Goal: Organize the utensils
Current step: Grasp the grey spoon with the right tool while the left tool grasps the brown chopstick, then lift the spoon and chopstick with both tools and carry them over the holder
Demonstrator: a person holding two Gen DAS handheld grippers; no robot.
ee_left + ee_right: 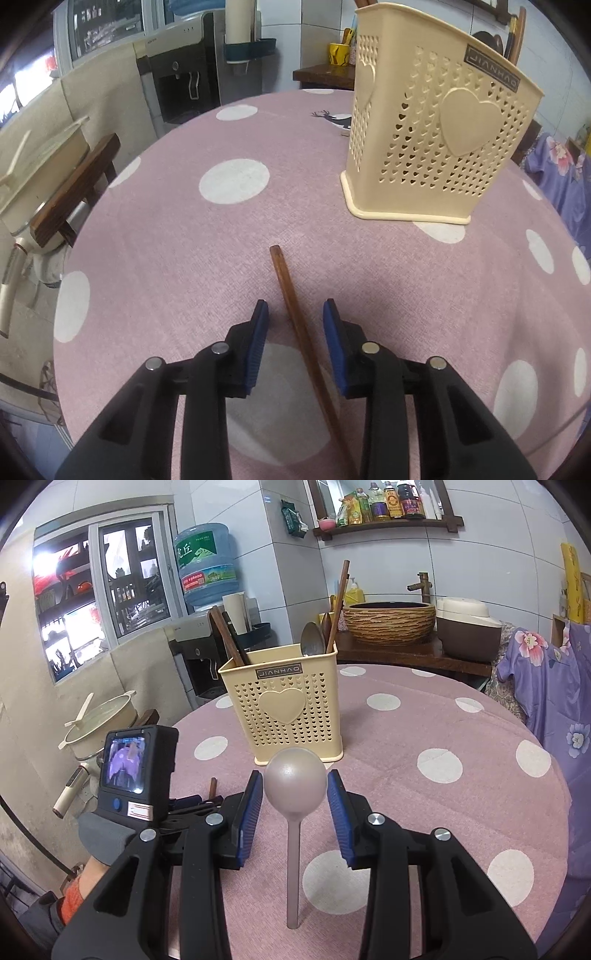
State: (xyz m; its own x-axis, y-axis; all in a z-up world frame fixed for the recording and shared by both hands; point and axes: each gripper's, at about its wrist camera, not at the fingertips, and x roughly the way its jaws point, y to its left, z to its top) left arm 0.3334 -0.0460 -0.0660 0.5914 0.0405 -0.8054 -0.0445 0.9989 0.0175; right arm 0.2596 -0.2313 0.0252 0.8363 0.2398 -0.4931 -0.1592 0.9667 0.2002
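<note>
A brown wooden chopstick (295, 321) lies on the pink dotted tablecloth (177, 229), running between the jaws of my open left gripper (295, 314), which does not touch it. A cream perforated utensil holder (432, 125) stands at the far right. In the right wrist view the holder (284, 705) holds wooden utensils and a metal spoon (312, 638). A grey-pink spoon (295, 786) lies on the cloth with its bowl between the jaws of my open right gripper (295, 786). The left gripper (184, 805) shows at the left there.
A wooden chair back (74, 192) and a cream pot (103, 716) stand off the table's left edge. A water dispenser (207, 590) stands behind. A side counter with a woven basin (388, 620) and a rice cooker (469, 627) is at the back right. Purple floral fabric (554, 686) hangs at right.
</note>
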